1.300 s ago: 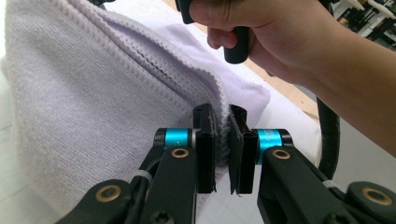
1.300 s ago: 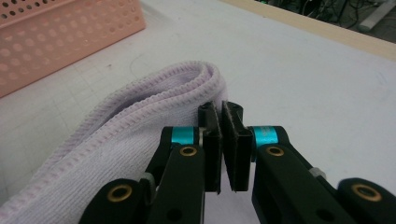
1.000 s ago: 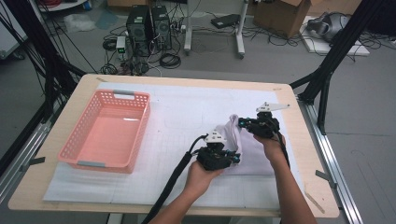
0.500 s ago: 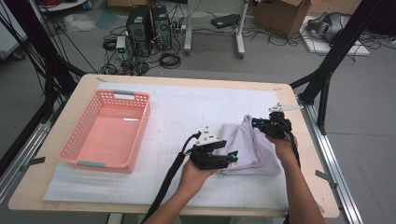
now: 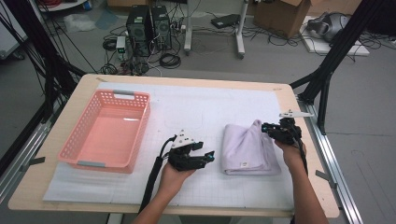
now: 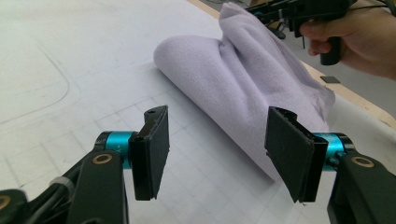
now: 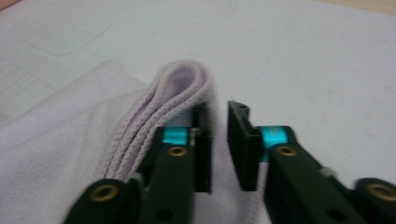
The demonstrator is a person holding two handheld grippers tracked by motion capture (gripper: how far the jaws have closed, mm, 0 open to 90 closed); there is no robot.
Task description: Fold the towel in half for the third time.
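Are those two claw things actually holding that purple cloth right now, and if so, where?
No. The left gripper stands open, short of the folded purple cloth. The right gripper has just been opening beside the cloth's raised corner, gripping nothing.

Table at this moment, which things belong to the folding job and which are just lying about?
Part of the job:
- folded lilac cloth
- left gripper, fingers open, beside the cloth
- right gripper, at the cloth's raised fold, fingers just opening

Lying about:
- pink basket, empty
- computer towers on the floor
- cardboard box
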